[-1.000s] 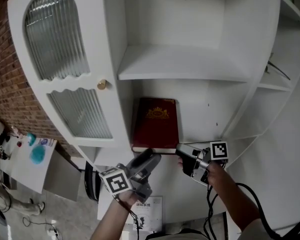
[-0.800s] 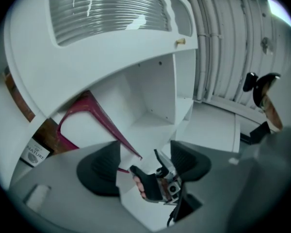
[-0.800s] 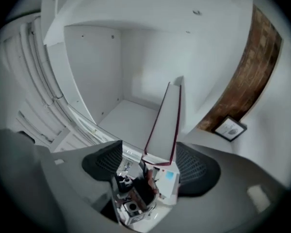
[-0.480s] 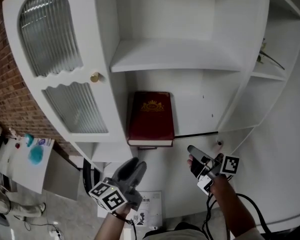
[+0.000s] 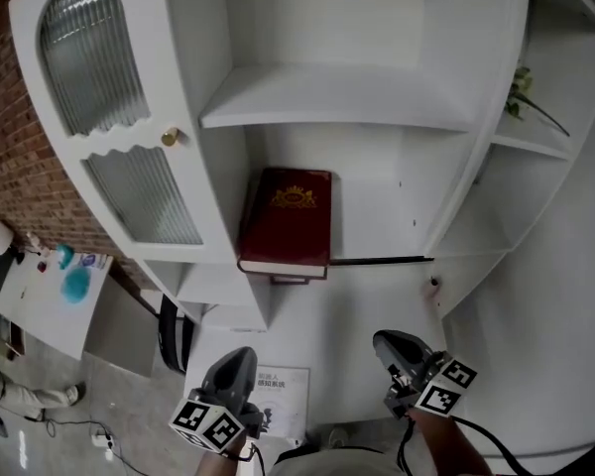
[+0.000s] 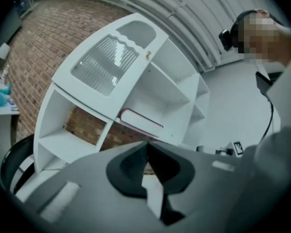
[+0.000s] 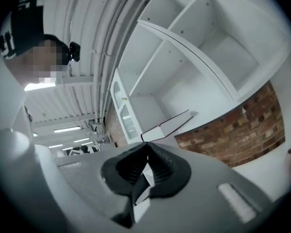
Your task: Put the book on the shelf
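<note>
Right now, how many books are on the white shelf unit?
1. The dark red book lies flat on the lower shelf, right of the glass door. Parts of the unit are out of view, so more may be hidden.

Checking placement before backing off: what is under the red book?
The dark red book lies flat, cover up, on the white shelf board. The board directly beneath it is covered, so anything trapped there cannot be seen.
</note>
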Motion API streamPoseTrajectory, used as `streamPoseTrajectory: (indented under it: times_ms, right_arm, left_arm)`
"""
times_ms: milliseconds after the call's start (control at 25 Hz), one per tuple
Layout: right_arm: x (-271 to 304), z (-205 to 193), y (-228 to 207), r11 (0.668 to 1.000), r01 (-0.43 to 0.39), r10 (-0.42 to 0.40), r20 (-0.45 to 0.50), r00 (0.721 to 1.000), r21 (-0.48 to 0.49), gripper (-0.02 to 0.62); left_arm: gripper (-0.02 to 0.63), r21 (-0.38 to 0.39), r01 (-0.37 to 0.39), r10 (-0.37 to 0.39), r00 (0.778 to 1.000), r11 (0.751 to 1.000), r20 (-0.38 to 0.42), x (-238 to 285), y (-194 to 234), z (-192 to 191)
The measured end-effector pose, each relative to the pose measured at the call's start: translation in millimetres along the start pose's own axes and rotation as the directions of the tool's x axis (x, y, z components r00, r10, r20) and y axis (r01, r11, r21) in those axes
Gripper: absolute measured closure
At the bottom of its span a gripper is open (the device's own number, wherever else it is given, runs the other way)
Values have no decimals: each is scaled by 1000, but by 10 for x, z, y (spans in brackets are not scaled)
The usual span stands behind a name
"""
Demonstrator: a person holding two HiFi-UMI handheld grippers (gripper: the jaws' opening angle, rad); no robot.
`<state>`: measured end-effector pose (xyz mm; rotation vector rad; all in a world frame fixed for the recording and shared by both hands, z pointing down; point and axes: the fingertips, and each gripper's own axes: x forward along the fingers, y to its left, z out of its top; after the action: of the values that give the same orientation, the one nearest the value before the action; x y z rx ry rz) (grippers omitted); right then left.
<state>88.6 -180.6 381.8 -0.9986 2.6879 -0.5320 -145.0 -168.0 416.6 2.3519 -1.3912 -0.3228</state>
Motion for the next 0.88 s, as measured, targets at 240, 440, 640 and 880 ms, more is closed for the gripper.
streamPoseTrajectory:
  times_ms: [240,440,640,880]
  right_arm:
    - [-327,8,54,987,41,-44,-19,999,-154,592]
    - [-563,-255,187,953,28,-59,-93,994,-303,592]
    - [-682,-548,289,952,-22,-21,-138,990,-306,592]
    - [-687,-554,425,941,-21,-18,-111,994,-338,594]
  left_arm:
    - [598,184,-85,93,995,979,-35,-236,-301,-218]
    - [597,171,-90,92,996,981,-2,-415,-572,-327]
    - [598,218,-126,131,991,968,-11,-600,-707,-468]
    - [598,264,-136,147,989,955,-23,-793,-703,-553]
